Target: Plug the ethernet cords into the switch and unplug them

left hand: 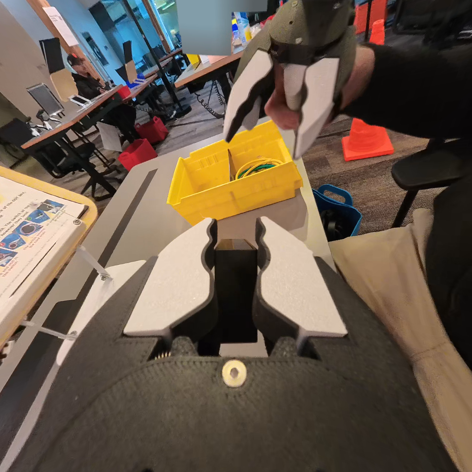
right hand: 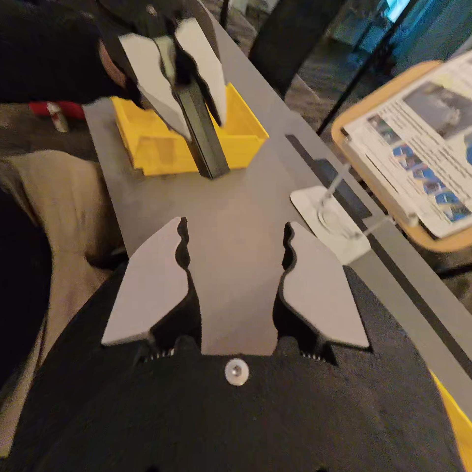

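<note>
My left gripper [left hand: 237,224] is shut on a long black box, the switch [left hand: 235,293], and holds it over the grey table [left hand: 153,229]. In the right wrist view the left gripper [right hand: 205,130] holds the switch [right hand: 209,153] tilted, its lower end near the table. A yellow bin [left hand: 229,201] stands just beyond; its right compartment holds coiled yellow and green ethernet cords [left hand: 258,166]. My right gripper [right hand: 235,222] is open and empty above bare table. In the left wrist view it [left hand: 261,147] hangs over the bin's far side. The bin [right hand: 158,153] shows behind the switch.
An instruction sheet on a wood-rimmed stand [left hand: 33,229] sits at the table's left, with a white base plate [right hand: 329,224]. A dark slot [left hand: 127,229] runs along the table. A blue bag [left hand: 337,212], an orange cone [left hand: 365,143] and a chair armrest [left hand: 429,171] are to the right. The tips of one gripper are about 10 cm away from the tips of the other.
</note>
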The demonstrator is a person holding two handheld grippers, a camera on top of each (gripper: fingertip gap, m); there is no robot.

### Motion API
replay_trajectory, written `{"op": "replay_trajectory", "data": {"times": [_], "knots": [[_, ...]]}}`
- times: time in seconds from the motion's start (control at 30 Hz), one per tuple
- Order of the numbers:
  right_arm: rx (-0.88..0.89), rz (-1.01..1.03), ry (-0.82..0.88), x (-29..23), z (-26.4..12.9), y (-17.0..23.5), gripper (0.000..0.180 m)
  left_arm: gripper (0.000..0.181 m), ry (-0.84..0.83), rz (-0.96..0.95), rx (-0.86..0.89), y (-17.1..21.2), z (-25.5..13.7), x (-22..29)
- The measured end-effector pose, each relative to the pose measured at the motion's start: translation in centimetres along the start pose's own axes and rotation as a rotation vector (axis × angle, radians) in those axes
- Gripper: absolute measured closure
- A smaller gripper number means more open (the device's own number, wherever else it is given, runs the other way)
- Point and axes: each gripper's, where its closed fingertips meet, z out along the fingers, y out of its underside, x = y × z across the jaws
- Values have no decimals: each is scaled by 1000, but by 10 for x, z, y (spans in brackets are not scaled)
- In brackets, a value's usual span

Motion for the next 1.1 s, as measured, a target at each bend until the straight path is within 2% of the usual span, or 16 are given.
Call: {"op": "replay_trajectory", "data": {"times": [0.03,0.13,0.2,0.27,0.3,0.33,0.47,0.53,0.6,0.73,0.87,0.97,1.1], "knots": [[44,-31,-46,-13,16,-15,107,152,10,-9,4,1,2,2],[9,-176,-117,-35,62,-26,106,152,36,-18,15,-2,5,10],[-13,-245,-161,-42,85,-25,113,152,61,-12,25,-6,7,16],[-35,-270,-190,-42,98,-23,128,152,76,4,28,-9,8,21],[-42,-272,-242,-47,101,-22,145,152,77,8,28,-10,9,22],[-44,-265,-297,-54,102,-21,152,152,85,3,37,-12,8,23],[-86,-264,-315,-53,100,-14,153,152,72,4,-11,-3,12,22],[-118,-268,-276,-39,88,-9,153,134,45,7,-25,-4,7,16],[-159,-280,-187,-6,69,1,153,132,-4,20,-66,-4,-2,4],[-329,-258,-21,88,21,48,153,139,-118,46,-111,-3,-25,-25],[-581,-211,-1,162,-17,130,153,150,-127,23,-89,-7,-38,-34],[-735,-204,-47,187,-23,191,153,150,-154,38,-121,-3,-39,-39],[-900,-292,-80,202,-12,248,153,150,-143,52,-167,9,-31,-36]]}}
